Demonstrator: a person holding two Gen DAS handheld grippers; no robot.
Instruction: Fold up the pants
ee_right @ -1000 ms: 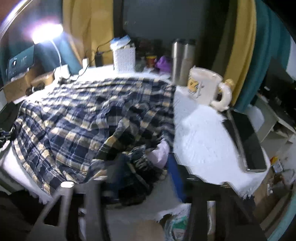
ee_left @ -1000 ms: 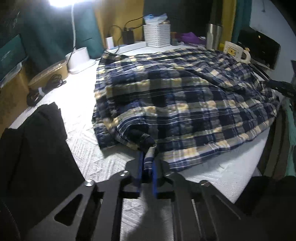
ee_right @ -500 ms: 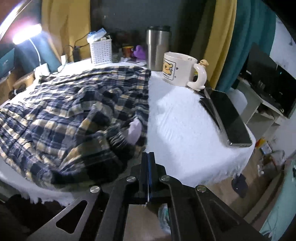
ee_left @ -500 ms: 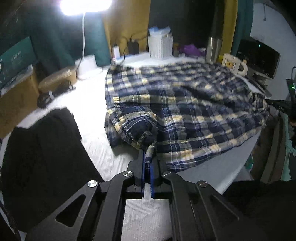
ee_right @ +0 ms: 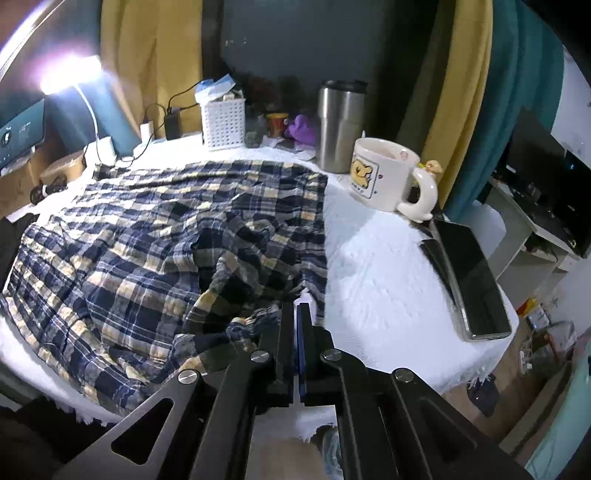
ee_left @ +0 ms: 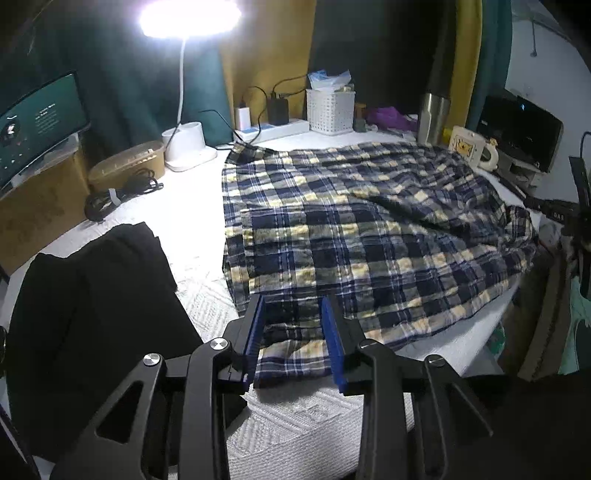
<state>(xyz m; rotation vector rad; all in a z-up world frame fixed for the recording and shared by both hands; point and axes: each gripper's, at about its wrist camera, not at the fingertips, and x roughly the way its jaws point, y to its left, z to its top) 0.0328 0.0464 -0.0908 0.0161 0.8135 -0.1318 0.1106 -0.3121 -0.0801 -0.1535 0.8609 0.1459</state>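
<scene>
- The plaid pants (ee_left: 354, 236) lie spread across the white cloth-covered table (ee_left: 192, 221), folded over on themselves, their near hem at the table's front edge
- The left gripper (ee_left: 293, 332) has just been opening; its blue pads stand apart over the hem, not pressing it
- The right gripper (ee_right: 296, 332) is pressed together with nothing between the pads, just beside the bunched waistband (ee_right: 255, 325)
- A black garment (ee_left: 92, 302) lies left of the pants
- A mug (ee_right: 388, 181) and phone (ee_right: 469, 280) sit on the right

A lit desk lamp (ee_left: 188, 16) glares above a table under a white textured cloth (ee_left: 303, 417). Mustard-yellow curtains (ee_right: 147, 55) and teal curtains (ee_right: 517, 92) hang along a dark wall (ee_right: 295, 40). A monitor (ee_left: 37, 122) glows at left.
</scene>
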